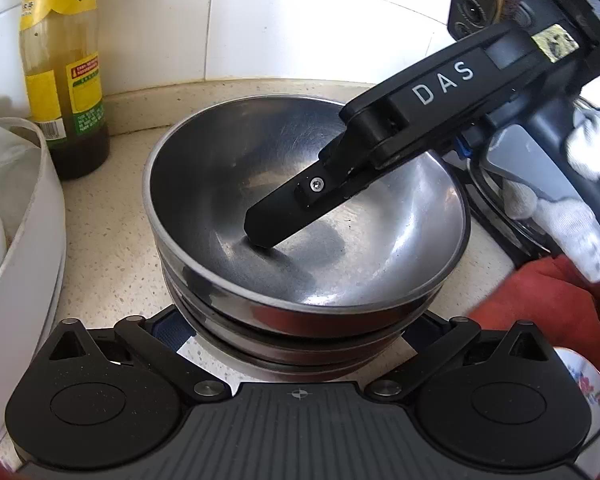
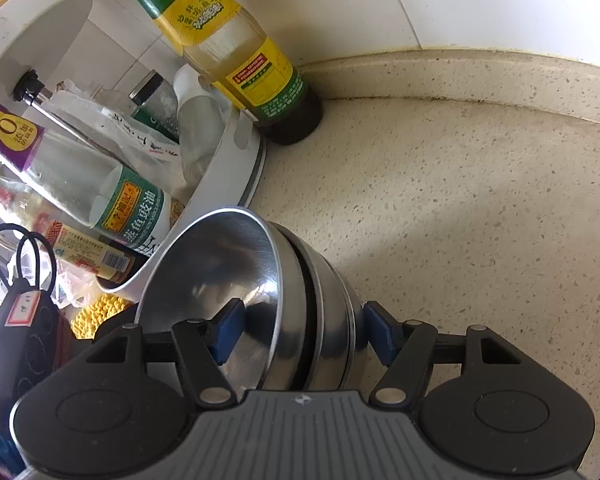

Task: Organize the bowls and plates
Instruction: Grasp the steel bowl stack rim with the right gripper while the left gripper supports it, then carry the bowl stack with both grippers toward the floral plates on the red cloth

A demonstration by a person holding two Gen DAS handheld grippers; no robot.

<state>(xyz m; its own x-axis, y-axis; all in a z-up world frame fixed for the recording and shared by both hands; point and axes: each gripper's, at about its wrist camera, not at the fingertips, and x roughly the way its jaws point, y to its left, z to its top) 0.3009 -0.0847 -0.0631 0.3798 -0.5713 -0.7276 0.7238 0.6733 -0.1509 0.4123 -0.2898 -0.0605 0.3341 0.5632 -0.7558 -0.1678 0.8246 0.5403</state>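
Note:
A nested stack of steel bowls (image 1: 300, 216) stands on the speckled counter (image 1: 112, 240) near the tiled wall. In the left wrist view my right gripper's black finger (image 1: 276, 220) reaches down inside the top bowl; its other finger is hidden outside the stack. In the right wrist view the stack (image 2: 292, 304) sits between the two blue pads (image 2: 228, 330), one inside the top bowl, one on the outer wall, so my right gripper (image 2: 300, 334) is shut on the stack. My left gripper (image 1: 300, 332) is spread wide at the stack's near side; its fingertips are hidden behind the bowls.
A yellow-labelled sauce bottle (image 1: 66, 80) stands left of the bowls. A white round rack (image 1: 28, 240) with bottles sits at the far left. A red cloth (image 1: 540, 300) and a floral plate (image 1: 592, 384) lie at the right. A stove knob panel (image 1: 476, 0) is behind.

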